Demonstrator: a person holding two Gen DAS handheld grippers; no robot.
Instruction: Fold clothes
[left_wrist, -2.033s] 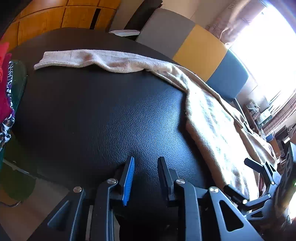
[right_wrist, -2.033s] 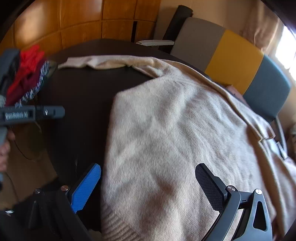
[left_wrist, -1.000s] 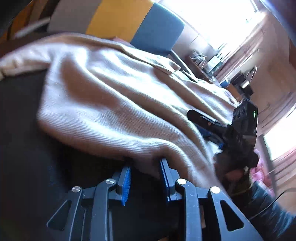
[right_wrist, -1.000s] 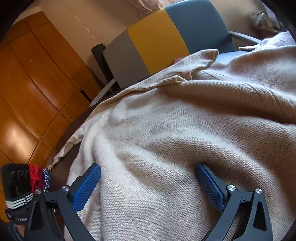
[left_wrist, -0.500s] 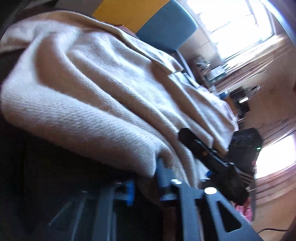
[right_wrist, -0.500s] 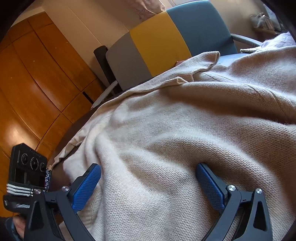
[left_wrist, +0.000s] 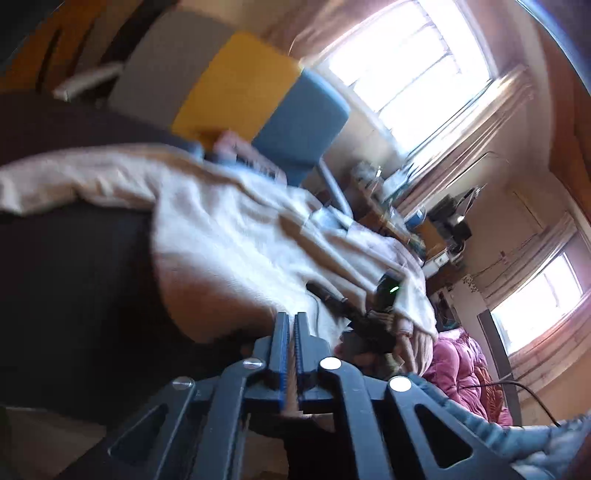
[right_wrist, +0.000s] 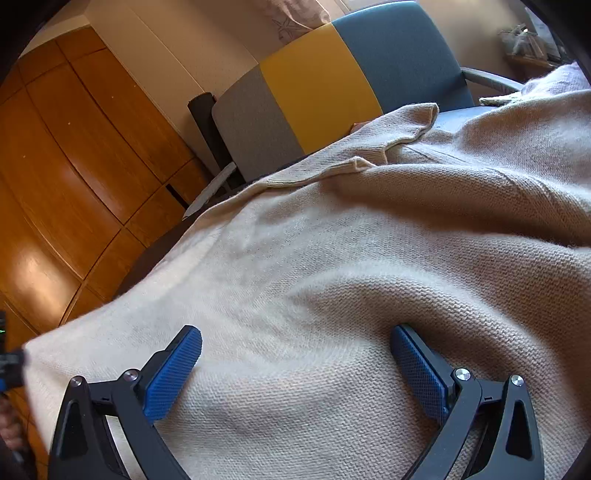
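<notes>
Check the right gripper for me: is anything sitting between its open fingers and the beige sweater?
Nothing visible does. The right gripper stands open directly over the beige sweater, whose knit fills the gap between its blue pads. Whether the pads touch the fabric cannot be told.

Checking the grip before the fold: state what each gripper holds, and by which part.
The left gripper is shut on the beige sweater at its near edge. The right gripper holds nothing; its jaws stand open over the knit.
</notes>
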